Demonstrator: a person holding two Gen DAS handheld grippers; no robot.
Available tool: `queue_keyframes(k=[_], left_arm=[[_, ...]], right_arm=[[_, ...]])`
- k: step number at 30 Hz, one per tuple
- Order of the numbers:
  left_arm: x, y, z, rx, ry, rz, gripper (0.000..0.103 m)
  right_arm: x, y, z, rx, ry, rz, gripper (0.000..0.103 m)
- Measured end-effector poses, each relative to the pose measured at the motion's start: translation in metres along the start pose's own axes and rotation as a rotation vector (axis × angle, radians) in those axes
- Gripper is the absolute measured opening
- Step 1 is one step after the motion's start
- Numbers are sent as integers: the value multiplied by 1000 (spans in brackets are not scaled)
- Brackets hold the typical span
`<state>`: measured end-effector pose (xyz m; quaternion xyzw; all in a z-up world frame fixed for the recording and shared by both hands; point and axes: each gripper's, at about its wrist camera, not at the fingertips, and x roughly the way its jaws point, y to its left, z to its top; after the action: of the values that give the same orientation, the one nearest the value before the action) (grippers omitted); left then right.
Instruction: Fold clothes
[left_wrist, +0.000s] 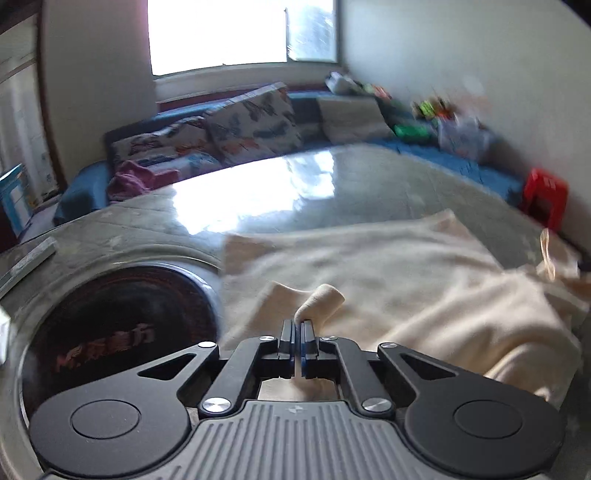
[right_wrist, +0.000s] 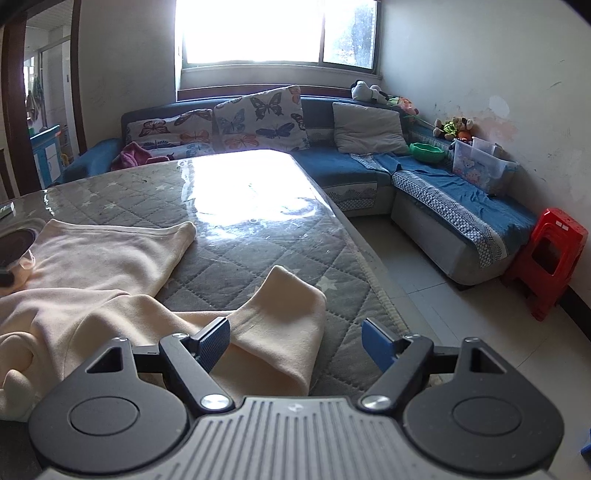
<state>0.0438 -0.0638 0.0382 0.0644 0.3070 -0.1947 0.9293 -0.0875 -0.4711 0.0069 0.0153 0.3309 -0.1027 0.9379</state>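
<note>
A cream garment (left_wrist: 388, 266) lies spread and partly rumpled on the grey quilted table (left_wrist: 332, 177). My left gripper (left_wrist: 297, 326) is shut on a small pinched fold of it near its left edge, and a nub of cloth pokes out past the fingertips. In the right wrist view the same cream garment (right_wrist: 103, 258) fills the left side, with one sleeve (right_wrist: 288, 314) reaching toward the table's right edge. My right gripper (right_wrist: 294, 326) stands open low over that sleeve, its left finger (right_wrist: 214, 339) above the cloth and its right finger (right_wrist: 376, 343) beyond it, pressing on nothing.
A dark round inset plate (left_wrist: 122, 325) sits in the table just left of the garment. The table's right edge (right_wrist: 369, 273) drops to a tiled floor. Behind stand a blue sofa (right_wrist: 351, 166) with cushions and a red stool (right_wrist: 550, 258).
</note>
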Motion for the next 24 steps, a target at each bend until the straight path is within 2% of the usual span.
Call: queue_keyframes(k=[6,10,14,18,24], left_arm=[[-79,76,-4,-270,-169,131,3],[-129,120,-30,-409,-206,240,2],[-147,143,-67,-478,-160,328,2],[-141,151,-98,-543,-76,360,2],[-142,149,-109,-542,-37,372,5]], right_arm=[[-2,4,0,-6,-13,7,80],[-4,7,1,-11,-19,14,80],[-2,10,-1,-23,-15,20,80],[5,10,-5,-26,8,10,80],[5,14,-9,-68,19,15,80]])
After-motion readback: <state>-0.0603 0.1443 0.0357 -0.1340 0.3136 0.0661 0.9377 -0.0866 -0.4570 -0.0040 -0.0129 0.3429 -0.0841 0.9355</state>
